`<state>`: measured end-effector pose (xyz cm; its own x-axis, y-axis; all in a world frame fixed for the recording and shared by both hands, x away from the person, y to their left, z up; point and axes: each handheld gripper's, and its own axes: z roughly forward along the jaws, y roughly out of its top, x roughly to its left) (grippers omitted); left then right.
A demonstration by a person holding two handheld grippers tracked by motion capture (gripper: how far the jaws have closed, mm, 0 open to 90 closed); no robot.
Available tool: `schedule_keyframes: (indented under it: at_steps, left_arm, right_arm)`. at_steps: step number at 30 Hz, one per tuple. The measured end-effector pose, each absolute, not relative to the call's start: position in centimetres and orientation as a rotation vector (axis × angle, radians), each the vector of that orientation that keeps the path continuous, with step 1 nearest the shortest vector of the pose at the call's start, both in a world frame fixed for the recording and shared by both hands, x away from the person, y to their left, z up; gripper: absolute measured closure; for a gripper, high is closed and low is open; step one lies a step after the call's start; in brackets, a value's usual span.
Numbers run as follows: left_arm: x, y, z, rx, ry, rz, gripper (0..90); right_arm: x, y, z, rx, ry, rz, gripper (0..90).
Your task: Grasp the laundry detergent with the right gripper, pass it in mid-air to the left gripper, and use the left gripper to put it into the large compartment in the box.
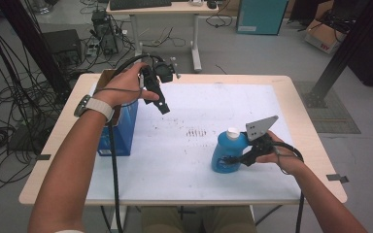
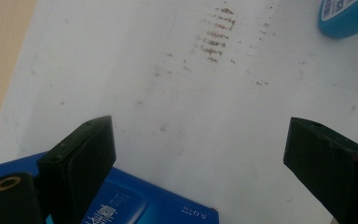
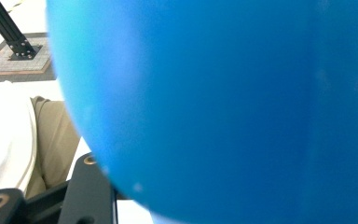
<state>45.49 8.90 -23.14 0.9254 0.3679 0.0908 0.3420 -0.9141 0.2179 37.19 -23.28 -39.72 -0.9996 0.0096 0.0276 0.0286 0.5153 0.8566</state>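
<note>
Right gripper [image 1: 234,160]: jaws clamped on the blue bottle [image 1: 226,154], which stands upright on the desk [image 1: 184,170], front-right area, white cap [image 1: 232,131] on top. Grip point is low on the bottle body; the pad contact itself is hard to make out from the high view, as black jaws merge w/ the dark label area. In the right gripper view the bottle [image 3: 223,107] sits so close to the lens that it is a blurred blue mass; one jaw shows at bottom left, the other is hidden behind the bottle. Label, cap and desk edge are cut off there.

Left gripper [image 1: 161,99]: raised over the desk's rear-left area, jaws spread, nothing between them. Left gripper view confirms a wide gap w/ bare white desk surface [image 2: 121,70] behind it.

Blue box [image 1: 122,131]: stands at the desk's left edge, partly covered by the left forearm and hand [image 1: 124,87]. In the left gripper view just its top corner [image 2: 144,205] shows; print is too blurred to read. Bottle base [image 2: 347,16] is clipped by the frame's upper right corner.

Dark smudges [image 1: 196,131] mark the desk centre; what they are cannot be told.
</note>
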Motion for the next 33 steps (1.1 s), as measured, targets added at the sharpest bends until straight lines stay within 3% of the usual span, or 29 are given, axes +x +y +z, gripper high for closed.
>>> schedule_keyframes:
  at_steps: [33]
  left_arm:
    - [45.38,8.84,-23.15,2.888,0.547,0.193,9.5]
  right_arm:
    - [37.19,-23.26,-39.71,-0.032,-2.719,-1.536,42.9]
